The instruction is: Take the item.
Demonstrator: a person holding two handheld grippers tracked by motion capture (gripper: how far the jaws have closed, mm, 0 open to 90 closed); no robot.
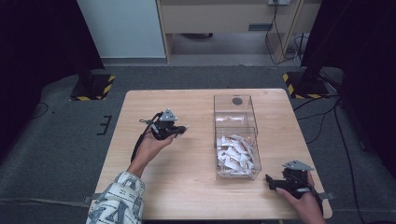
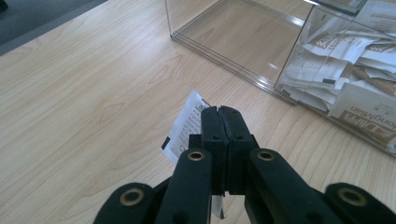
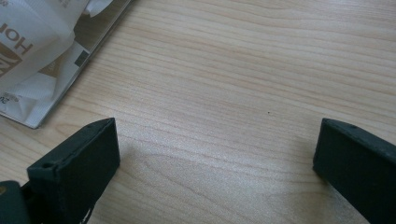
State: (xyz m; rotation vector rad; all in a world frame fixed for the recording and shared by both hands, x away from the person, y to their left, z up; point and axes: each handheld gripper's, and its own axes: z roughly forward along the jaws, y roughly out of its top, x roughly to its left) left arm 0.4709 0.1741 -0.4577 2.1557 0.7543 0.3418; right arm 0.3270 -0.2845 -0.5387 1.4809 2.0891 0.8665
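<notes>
At the left of the wooden table (image 1: 187,172), the left hand (image 1: 150,145) holds the left gripper (image 1: 180,131) above the tabletop, its jaws pressed together on a small white printed sachet (image 2: 187,122) that sticks out to one side of them. Just right of it stands a clear plastic two-compartment box (image 1: 236,135), its far compartment bare and its near one heaped with white and brown sachets (image 1: 235,154). At the near right corner, the right hand (image 1: 304,203) rests the right gripper (image 1: 270,181) low over the wood beside the box, jaws spread wide with nothing between them.
</notes>
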